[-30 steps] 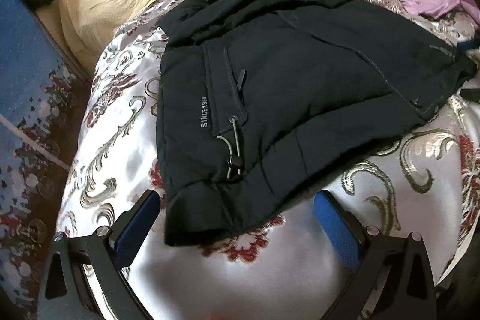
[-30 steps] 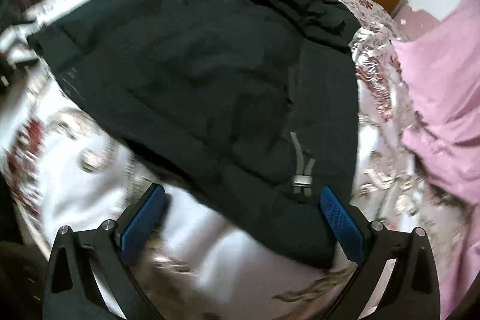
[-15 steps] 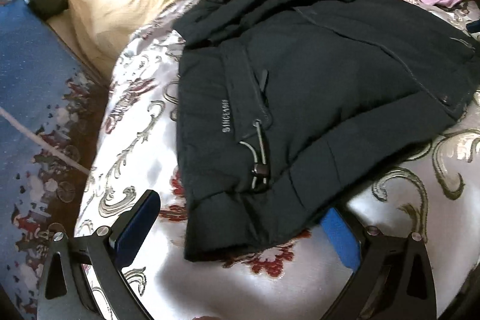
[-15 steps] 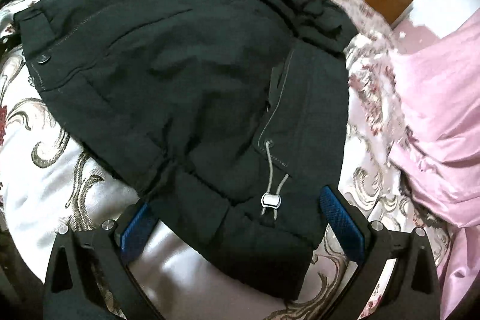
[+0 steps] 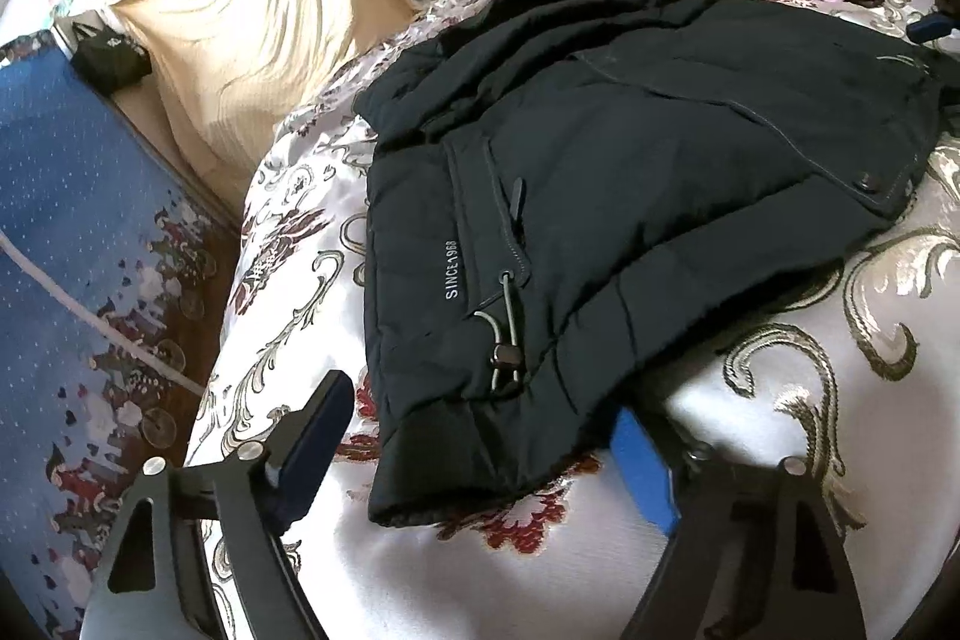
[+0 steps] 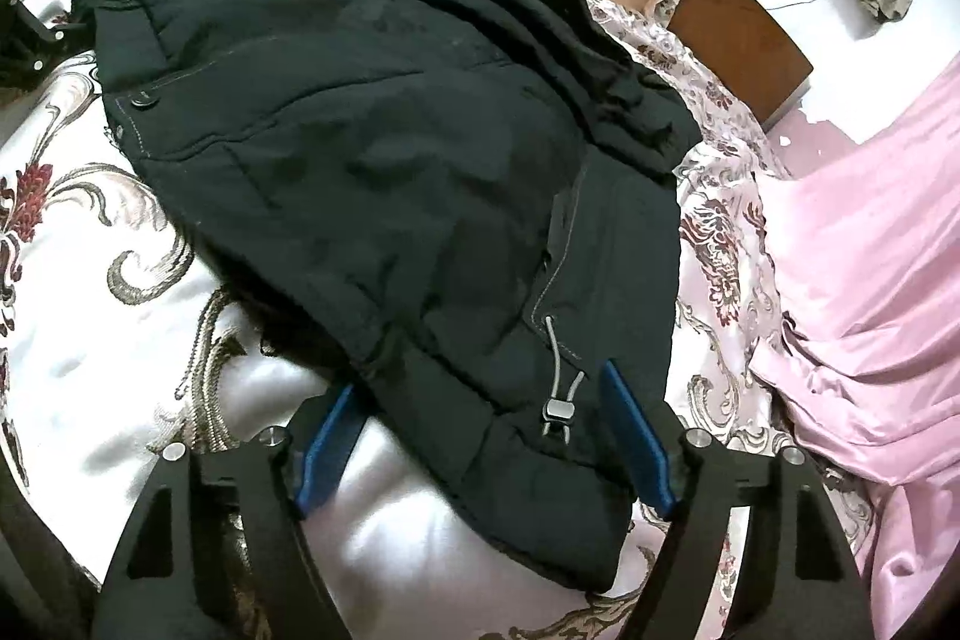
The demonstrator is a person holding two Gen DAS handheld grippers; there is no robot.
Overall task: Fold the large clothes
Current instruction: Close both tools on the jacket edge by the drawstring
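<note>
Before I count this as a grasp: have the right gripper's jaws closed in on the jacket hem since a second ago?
Yes. The right gripper is closing, its jaws now nearer the jacket's toggle.

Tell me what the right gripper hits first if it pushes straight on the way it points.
Probably the black jacket's hem: it already lies between the closing right gripper's jaws, on the bedspread.

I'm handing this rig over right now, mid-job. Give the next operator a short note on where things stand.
Left tool: jaws closing around the black jacket's near hem corner; pads not yet pressing.
Right tool: jaws closing over the hem by the cord toggle; not gripped yet either.
Jacket lies partly folded on the patterned satin bedspread, hem toward you; pink sheet beside it.
Done: both tools placed at the hem.
Left: finish both grips, lift the hem, fold it over toward the far end.
</note>
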